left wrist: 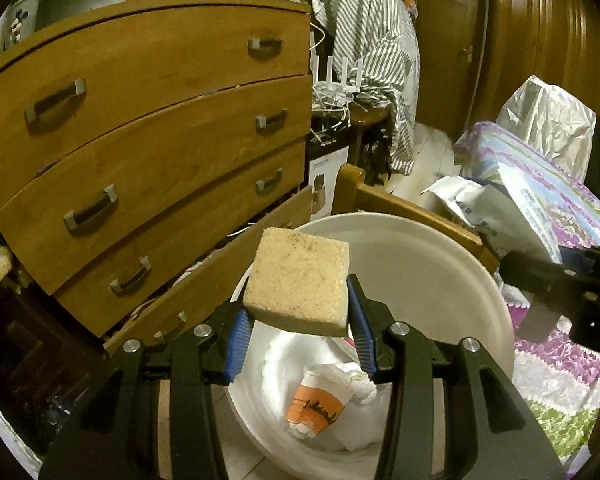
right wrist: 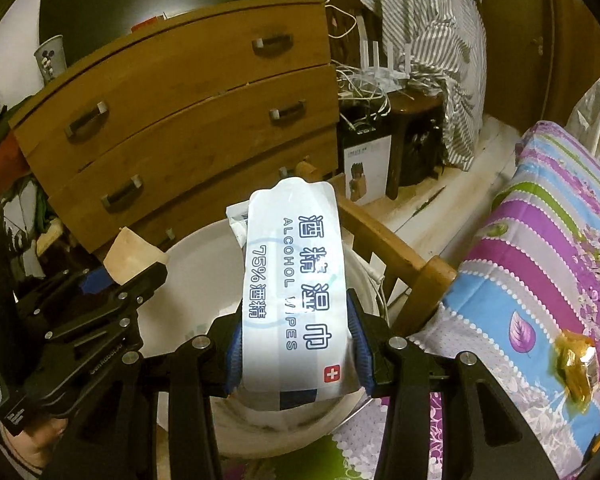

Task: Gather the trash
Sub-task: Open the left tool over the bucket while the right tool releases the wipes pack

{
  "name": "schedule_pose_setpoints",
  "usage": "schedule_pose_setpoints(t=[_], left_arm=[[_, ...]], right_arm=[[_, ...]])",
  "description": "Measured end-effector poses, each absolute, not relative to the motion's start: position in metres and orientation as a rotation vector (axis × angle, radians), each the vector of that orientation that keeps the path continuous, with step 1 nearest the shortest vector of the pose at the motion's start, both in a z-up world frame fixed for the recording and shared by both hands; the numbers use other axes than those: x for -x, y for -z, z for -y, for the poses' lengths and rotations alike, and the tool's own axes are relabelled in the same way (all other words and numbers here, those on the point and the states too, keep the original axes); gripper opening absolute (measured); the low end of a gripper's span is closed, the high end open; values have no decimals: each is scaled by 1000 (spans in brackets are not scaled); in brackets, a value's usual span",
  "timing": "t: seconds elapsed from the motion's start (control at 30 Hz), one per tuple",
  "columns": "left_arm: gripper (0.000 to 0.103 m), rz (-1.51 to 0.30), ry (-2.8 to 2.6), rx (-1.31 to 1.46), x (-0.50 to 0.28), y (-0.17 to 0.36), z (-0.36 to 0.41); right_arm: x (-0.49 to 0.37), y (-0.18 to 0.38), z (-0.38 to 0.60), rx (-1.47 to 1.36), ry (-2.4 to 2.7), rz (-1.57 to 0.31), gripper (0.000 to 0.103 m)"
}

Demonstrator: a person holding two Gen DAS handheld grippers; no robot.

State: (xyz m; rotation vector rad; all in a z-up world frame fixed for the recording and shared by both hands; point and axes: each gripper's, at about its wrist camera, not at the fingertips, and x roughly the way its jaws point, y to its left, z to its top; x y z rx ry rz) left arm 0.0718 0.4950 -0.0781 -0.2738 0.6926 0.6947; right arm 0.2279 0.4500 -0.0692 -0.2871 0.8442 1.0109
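Observation:
My left gripper (left wrist: 300,316) is shut on a tan, stained sponge (left wrist: 298,278) and holds it over a white bucket (left wrist: 452,280). Down inside the bucket lie crumpled white tissue and an orange-printed paper cup (left wrist: 316,404). My right gripper (right wrist: 298,344) is shut on a white alcohol wipes packet (right wrist: 294,280), held above the same bucket (right wrist: 196,256). The left gripper with its sponge (right wrist: 134,256) shows at the left of the right wrist view. The right gripper's black body (left wrist: 568,292) shows at the right of the left wrist view, with the wipes packet (left wrist: 496,216) beyond it.
A wooden chest of drawers (left wrist: 148,136) stands behind the bucket, its lowest drawer pulled out. A wooden chair frame (right wrist: 396,256) sits beside the bucket. A bed with a floral cover (right wrist: 540,248) is at right, with a gold wrapper (right wrist: 574,364) on it. Striped clothes (left wrist: 372,56) hang behind.

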Motion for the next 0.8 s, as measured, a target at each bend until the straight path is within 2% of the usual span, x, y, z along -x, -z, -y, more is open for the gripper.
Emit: schedule_pose_setpoints(t=[0.27, 0.4, 0.43, 0.5, 0.8], left_arm=[[43, -694, -700, 281, -70, 80, -497], [44, -696, -707, 277, -71, 80, -498], [47, -701, -711, 277, -72, 80, -499], [63, -699, -719, 274, -71, 80, -500], [64, -697, -725, 272, -70, 78, -499]], right_arm=[[-230, 69, -449, 288, -1012, -842, 46], [-232, 67, -448, 281, -1009, -837, 50], [-232, 66, -447, 276, -1008, -836, 53], [-235, 63, -443, 260, -1004, -828, 55], [-238, 54, -428, 230, -1005, -812, 55]])
